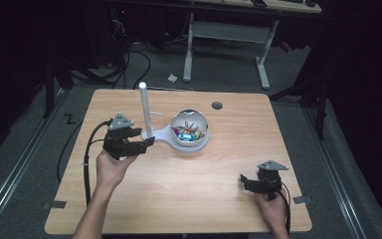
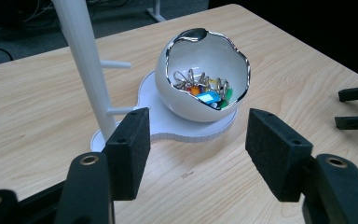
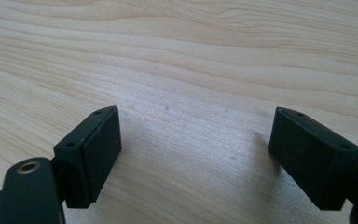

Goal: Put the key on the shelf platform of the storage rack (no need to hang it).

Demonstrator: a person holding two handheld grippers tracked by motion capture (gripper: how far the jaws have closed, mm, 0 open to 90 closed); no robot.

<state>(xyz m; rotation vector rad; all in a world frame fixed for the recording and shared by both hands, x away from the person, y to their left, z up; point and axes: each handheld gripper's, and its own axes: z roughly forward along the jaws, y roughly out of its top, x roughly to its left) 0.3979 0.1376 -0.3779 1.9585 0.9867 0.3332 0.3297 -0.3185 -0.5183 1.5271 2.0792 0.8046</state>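
A white egg-shaped bowl (image 1: 205, 133) (image 2: 186, 105) with a jagged rim sits on a flat white base (image 1: 165, 134) (image 2: 168, 125). In it lie several key rings with coloured tags (image 1: 188, 132) (image 2: 205, 91). A tall white post (image 1: 145, 112) (image 2: 81, 56) with short side pegs rises from the base's left end. My left gripper (image 1: 144, 137) (image 2: 198, 135) is open and empty, its jaws level, close to the post's foot and aimed at the bowl. My right gripper (image 1: 243, 182) (image 3: 196, 144) is open over bare wood at the table's front right; its jaws also show in the left gripper view (image 2: 354, 107).
The wooden table (image 1: 179, 199) has a round cable hole (image 1: 217, 105) at the back, right of the bowl. Grey tape marks sit at the front left (image 1: 54, 204) and front right (image 1: 301, 200). A white desk frame (image 1: 226, 45) stands beyond the table.
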